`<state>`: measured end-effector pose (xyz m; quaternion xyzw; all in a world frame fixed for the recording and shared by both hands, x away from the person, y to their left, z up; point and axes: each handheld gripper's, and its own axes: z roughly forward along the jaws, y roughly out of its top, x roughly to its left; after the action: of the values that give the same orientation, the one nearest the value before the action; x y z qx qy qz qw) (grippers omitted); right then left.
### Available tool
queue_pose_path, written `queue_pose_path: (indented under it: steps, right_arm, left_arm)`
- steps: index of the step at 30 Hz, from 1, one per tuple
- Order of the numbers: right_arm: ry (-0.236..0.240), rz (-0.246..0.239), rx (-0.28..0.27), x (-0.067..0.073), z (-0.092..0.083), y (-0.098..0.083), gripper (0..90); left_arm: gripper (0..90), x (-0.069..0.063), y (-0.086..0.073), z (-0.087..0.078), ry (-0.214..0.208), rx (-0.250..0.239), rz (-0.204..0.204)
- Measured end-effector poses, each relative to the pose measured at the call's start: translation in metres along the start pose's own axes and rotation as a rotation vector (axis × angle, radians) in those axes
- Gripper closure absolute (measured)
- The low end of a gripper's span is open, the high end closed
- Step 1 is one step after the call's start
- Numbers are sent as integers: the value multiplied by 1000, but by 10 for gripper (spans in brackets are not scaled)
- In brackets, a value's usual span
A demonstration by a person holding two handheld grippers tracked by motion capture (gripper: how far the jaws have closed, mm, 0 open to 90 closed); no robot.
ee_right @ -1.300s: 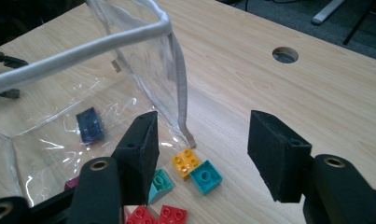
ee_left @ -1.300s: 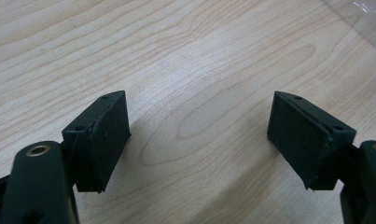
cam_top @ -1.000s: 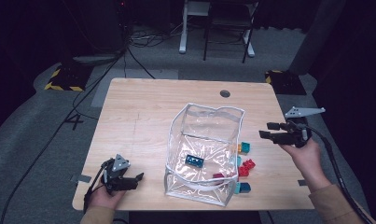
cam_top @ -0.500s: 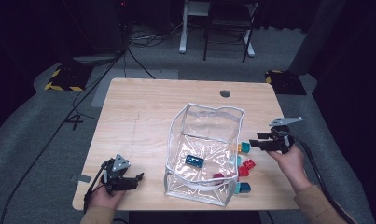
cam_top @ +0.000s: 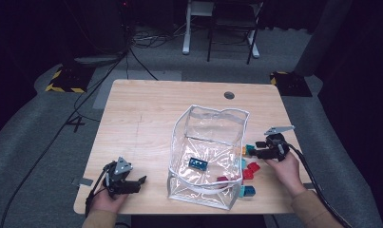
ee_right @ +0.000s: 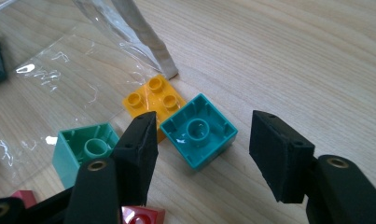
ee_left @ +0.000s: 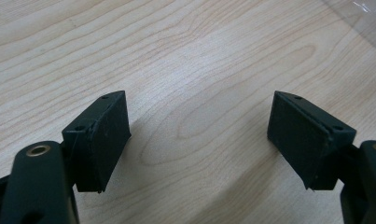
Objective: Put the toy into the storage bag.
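Observation:
A clear plastic bag (cam_top: 217, 112) stands open mid-table with a blue brick (cam_top: 197, 164) and a red brick (cam_top: 222, 179) inside. Loose bricks lie just right of it. My right gripper (cam_top: 263, 148) is low over them and open. In the right gripper view an upturned teal brick (ee_right: 198, 136) lies between the jaws of the right gripper (ee_right: 205, 125). The pads stand apart from it, and the jaws have just opened a little further. An orange brick (ee_right: 153, 99) and a green brick (ee_right: 85, 148) lie beside it. My left gripper (cam_top: 137, 183) (ee_left: 197, 105) rests open on bare wood near the front left.
Red bricks (cam_top: 253, 167) and another teal brick (cam_top: 248, 191) lie by the bag's front right corner. The bag's corner seam (ee_right: 143, 42) hangs just behind the orange brick. A round cable hole (cam_top: 229, 95) is at the table's far side. Cables trail on the floor beyond.
My right gripper has come down and slightly left, from above the table's right edge to the bricks beside the bag. The left gripper has kept still.

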<state>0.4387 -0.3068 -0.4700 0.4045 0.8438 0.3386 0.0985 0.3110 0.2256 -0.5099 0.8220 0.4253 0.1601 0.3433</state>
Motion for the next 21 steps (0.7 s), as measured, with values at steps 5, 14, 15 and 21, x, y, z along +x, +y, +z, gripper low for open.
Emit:
queue_pose_path:
  steps: [5,14,15,21]
  right_arm:
    - [-9,-5,11,0,8,-1,424]
    - [-68,36,13,-19,7,-2,437]
    - [-70,40,12,-21,8,-2,441]
    - [-87,5,28,-18,14,3,573]
  left_arm:
    - [214,0,0,0,0,0,0]
    - [213,0,0,0,0,0,0]
    - [213,0,0,0,0,0,0]
    - [214,0,0,0,0,0,0]
